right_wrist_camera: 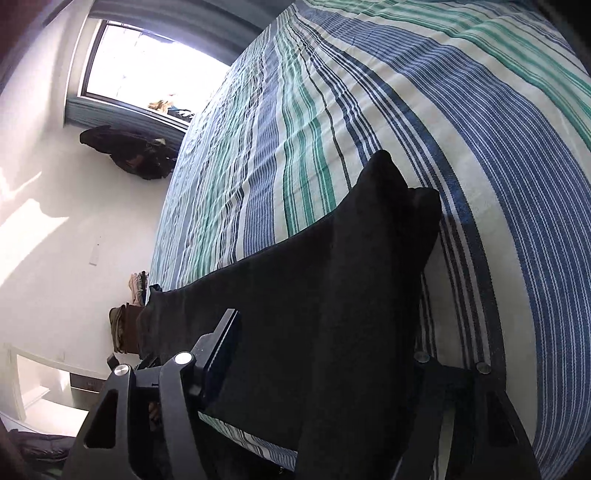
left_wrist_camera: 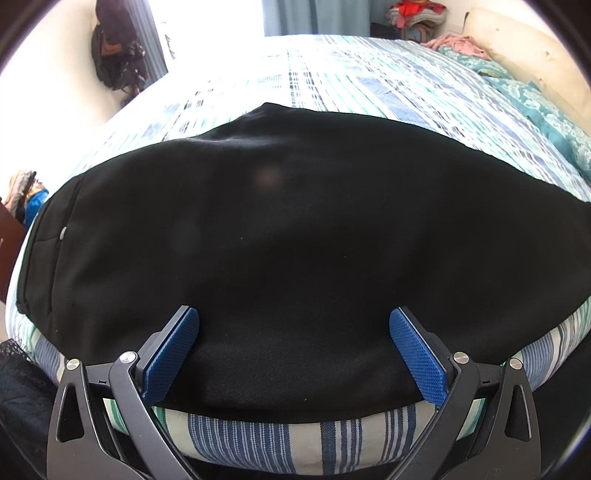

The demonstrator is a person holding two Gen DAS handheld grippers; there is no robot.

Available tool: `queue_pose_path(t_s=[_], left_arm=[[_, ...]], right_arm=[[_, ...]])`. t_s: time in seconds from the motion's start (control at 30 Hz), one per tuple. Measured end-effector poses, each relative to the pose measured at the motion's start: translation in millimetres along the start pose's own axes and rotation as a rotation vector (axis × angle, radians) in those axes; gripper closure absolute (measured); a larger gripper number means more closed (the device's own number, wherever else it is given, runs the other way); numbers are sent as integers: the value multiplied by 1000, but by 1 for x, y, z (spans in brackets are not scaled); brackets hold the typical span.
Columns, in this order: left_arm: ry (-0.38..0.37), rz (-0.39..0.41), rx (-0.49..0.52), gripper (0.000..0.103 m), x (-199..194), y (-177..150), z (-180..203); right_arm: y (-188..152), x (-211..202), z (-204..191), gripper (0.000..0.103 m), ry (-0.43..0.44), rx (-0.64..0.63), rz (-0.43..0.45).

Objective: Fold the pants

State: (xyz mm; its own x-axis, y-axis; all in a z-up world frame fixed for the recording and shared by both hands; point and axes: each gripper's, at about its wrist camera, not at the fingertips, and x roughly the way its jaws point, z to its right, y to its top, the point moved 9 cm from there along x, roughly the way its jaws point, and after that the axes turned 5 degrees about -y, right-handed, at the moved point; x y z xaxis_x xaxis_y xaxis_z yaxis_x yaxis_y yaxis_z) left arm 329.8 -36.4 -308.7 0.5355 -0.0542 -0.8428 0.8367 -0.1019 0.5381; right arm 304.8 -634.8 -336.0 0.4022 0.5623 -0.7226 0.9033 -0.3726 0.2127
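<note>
Black pants [left_wrist_camera: 280,229] on bed [left_wrist_camera: 332,74]: soft, limp, light. Left tool [left_wrist_camera: 293,321] open above near edge; right tool [right_wrist_camera: 325,332] straddles raised fold, clamp unclear. Grab hems.

A: How many pants [left_wrist_camera: 280,229] did you have on the bed [left_wrist_camera: 332,74]?

B: One black pair, on one striped bed.

A: And how many tongs did you carry?

B: Two: the left tongs [left_wrist_camera: 293,350] and the right tongs [right_wrist_camera: 325,354], each with two fingers. You saw two blue pads [left_wrist_camera: 171,354] on the left set.

A: What else did you count?

B: One window [right_wrist_camera: 147,62], one pillow [left_wrist_camera: 524,55], one pink garment [left_wrist_camera: 458,43] by it, and one pile of clothes [left_wrist_camera: 415,16] beyond the bed. One dark bundle [left_wrist_camera: 114,44] hung on the wall.
</note>
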Motion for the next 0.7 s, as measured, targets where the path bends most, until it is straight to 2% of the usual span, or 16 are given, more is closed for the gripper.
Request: queue_pose_path(t_s=[0.03, 0.1, 0.13, 0.23, 0.33, 0.4, 0.53, 0.63, 0.7], left_arm=[[-1, 0, 0, 0, 0, 0, 0], [-3, 2, 1, 0, 0, 0, -1], [-3, 3, 1, 0, 0, -1, -1], [-8, 3, 1, 0, -1, -1, -1], [-15, 9, -1, 0, -2, -2, -2], [-20, 8, -6, 0, -3, -2, -2], [-51, -9, -20, 0, -5, 0, -3], [-115, -14, -60, 1, -10, 3, -7], [-172, -4, -114, 1, -16, 5, -13]], right_arm=[[0, 1, 0, 49, -33, 0, 6], [0, 3, 5, 76, -108, 26, 18], [0, 3, 7, 82, -143, 50, 29], [-2, -4, 1, 86, -135, 97, 76], [-5, -19, -34, 87, 7, 109, 140], [-12, -24, -72, 87, 117, 84, 155], [-34, -13, -154, 87, 274, 38, 140], [-54, 18, -221, 87, 337, 9, 114], [-69, 49, -267, 86, 349, -25, 92]])
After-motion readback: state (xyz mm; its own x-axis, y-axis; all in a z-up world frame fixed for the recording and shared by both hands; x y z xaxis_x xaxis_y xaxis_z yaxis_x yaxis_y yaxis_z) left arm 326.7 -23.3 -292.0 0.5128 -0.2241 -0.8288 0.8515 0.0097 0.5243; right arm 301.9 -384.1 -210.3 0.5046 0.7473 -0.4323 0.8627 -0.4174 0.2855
